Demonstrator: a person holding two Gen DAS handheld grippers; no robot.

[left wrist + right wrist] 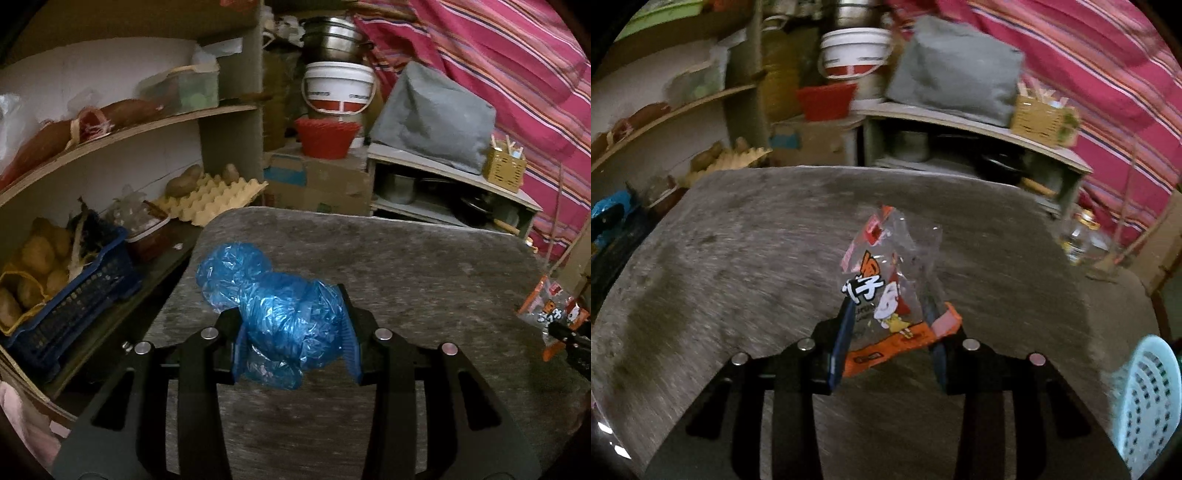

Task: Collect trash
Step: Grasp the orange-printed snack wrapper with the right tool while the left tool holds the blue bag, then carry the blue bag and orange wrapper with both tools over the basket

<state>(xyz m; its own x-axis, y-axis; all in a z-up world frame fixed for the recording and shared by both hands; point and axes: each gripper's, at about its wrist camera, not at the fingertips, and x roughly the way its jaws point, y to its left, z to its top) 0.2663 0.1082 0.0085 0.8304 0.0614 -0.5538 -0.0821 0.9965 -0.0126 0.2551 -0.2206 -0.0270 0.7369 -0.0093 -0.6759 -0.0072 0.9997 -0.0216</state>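
Crumpled blue plastic bag (284,314) over mottled grey table (406,266), clear snack wrapper (886,291) with orange edge and white-black lettering, pink striped cloth (517,92) behind table, red basket (327,138) beyond table, white-red bucket (338,88) above it, pale turquoise perforated basket (1148,402) right of table.

Both views dim, indoor, colours muted; no clear light source, shadows soft. Strong fisheye bending: shelf (129,129) edges curve, black corners frame each picture. Left wrist view fairly sharp at centre, crinkled blue plastic bag (280,317) shows small glints. Right wrist view smeared by motion: grey surface (738,258) streaked, white bucket (855,51) and yellow basket (1043,118) soft, clear snack wrapper (886,280) still readable, faint glare on its film
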